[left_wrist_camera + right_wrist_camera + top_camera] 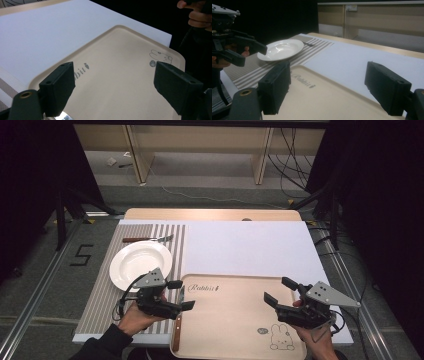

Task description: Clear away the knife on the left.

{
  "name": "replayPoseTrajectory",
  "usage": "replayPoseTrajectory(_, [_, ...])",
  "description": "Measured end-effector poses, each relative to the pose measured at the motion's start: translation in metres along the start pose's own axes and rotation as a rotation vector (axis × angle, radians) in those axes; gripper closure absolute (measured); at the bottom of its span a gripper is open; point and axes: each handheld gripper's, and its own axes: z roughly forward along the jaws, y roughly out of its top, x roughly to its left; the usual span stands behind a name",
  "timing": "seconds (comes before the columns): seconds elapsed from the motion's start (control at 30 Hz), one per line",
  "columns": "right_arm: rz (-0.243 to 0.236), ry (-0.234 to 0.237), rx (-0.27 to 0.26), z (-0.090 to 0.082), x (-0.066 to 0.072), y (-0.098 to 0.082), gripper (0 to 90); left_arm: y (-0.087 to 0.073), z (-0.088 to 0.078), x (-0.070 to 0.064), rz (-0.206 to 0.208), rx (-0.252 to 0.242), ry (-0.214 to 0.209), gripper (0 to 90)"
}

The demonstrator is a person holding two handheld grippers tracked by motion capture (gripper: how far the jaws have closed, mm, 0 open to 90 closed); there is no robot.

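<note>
Your left gripper (181, 295) hangs over the near left corner of the beige tray (235, 285), jaws spread wide with nothing between them. Just below it a knife (178, 327) lies along the tray's left edge, its brown wooden handle toward you and its blade running away under the gripper. That knife is the nearest thing to hand, and it will likely handle as a stiff, fairly light piece: slim, low to the tray and apt to slide on the smooth surface. The handle looks the better place to take hold, since the wood should give the pads more purchase than polished steel; close across its width rather than along it.

Your right gripper (281, 291) hovers over the tray's right half, near the printed rabbit (280, 338), its jaws also well apart and clamped on nothing. From the right gripper view you see the other gripper (252, 53) held in a hand above the striped mat (252, 71).

On that mat sits a white plate (140, 264), just beside the tray's far left corner, and beyond it a fork (147, 239) with a brown handle lies crosswise. The plate is probably the fragile item here, so keep metal from knocking its rim. A white sheet (245, 247) covers the rest of the table (210, 214).
</note>
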Motion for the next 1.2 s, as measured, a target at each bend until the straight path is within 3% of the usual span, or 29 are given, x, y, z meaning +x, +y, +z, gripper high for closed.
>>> replayPoseTrajectory(0.13, [0.004, 0.003, -0.004, 0.000, 0.000, 0.000, 22.0, 0.000, -0.005, 0.000, 0.004, -0.035, 0.016, 17.2])
replayPoseTrajectory(0.33, [0.006, 0.008, -0.001, 0.000, 0.001, 0.000, 22.0, -0.002, -0.010, 0.002, 0.000, -0.050, 0.033, 17.2])
replayPoseTrajectory(0.7, [0.012, 0.043, 0.012, 0.004, 0.003, -0.001, 17.2, -0.005, -0.019, 0.005, -0.005, -0.050, 0.049, 16.7])
replayPoseTrajectory(1.2, [0.010, 0.050, 0.018, 0.005, 0.004, 0.000, 15.9, -0.015, -0.024, 0.002, -0.009, -0.050, 0.061, 16.4])
